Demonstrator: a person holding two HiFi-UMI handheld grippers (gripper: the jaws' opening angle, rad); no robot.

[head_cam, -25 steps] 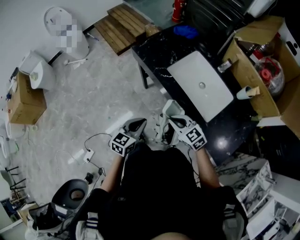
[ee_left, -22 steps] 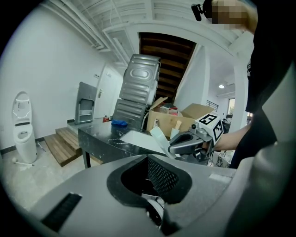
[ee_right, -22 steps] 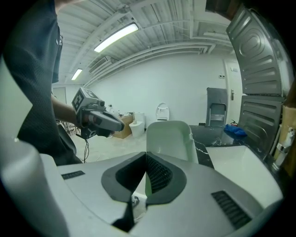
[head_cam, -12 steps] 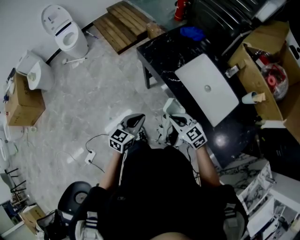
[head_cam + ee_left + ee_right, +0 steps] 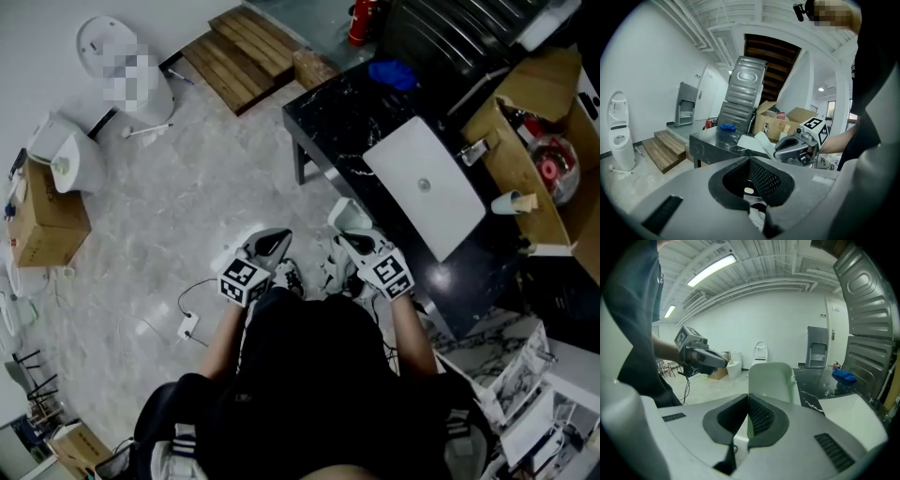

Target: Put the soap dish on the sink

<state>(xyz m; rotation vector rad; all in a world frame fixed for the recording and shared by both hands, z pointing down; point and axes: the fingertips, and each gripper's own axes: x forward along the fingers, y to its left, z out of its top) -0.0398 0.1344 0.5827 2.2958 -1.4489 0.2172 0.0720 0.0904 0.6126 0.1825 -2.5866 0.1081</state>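
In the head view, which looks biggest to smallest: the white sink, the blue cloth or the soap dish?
White sink, clearly largest.
Soap dish and blue cloth look about alike; the dish is nearer the camera, so no ranking.

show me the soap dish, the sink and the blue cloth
soap dish point(image 5: 771, 380), right gripper view, its pale face
sink point(image 5: 403, 155), head view, bare basin surface
blue cloth point(image 5: 392, 73), head view, its middle
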